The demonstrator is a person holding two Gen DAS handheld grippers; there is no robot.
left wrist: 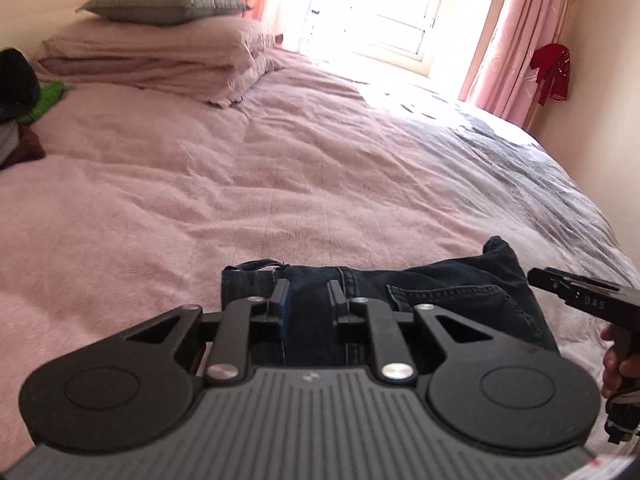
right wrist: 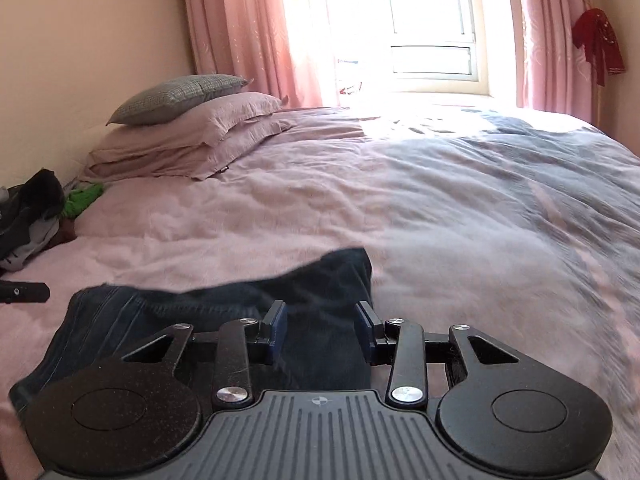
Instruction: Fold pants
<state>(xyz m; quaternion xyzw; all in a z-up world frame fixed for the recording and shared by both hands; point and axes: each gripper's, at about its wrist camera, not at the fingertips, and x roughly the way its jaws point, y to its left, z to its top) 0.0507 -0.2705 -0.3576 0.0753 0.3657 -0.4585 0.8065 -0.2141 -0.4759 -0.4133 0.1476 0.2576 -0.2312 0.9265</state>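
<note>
On the near edge of the pink bedspread point(left wrist: 160, 184), the dark blue pants point(left wrist: 448, 292) lay in a folded bundle. The left gripper point(left wrist: 308, 300) sat directly above the bundle's left part, its fingers spread a moderate way with denim visible between them; whether they touched the cloth could not be determined. From this gripper, most of the pants extended toward 2 o'clock. The right gripper point(right wrist: 322, 326) stood over the bundle's right end, jaws spread wide and holding nothing, with the pants reaching from 12 o'clock round to 9 o'clock. A hand point(left wrist: 614, 368) gripped the right gripper's handle. At 11 o'clock, a grey pillow point(right wrist: 180, 96) rested on two pink pillows point(right wrist: 192, 140).
</note>
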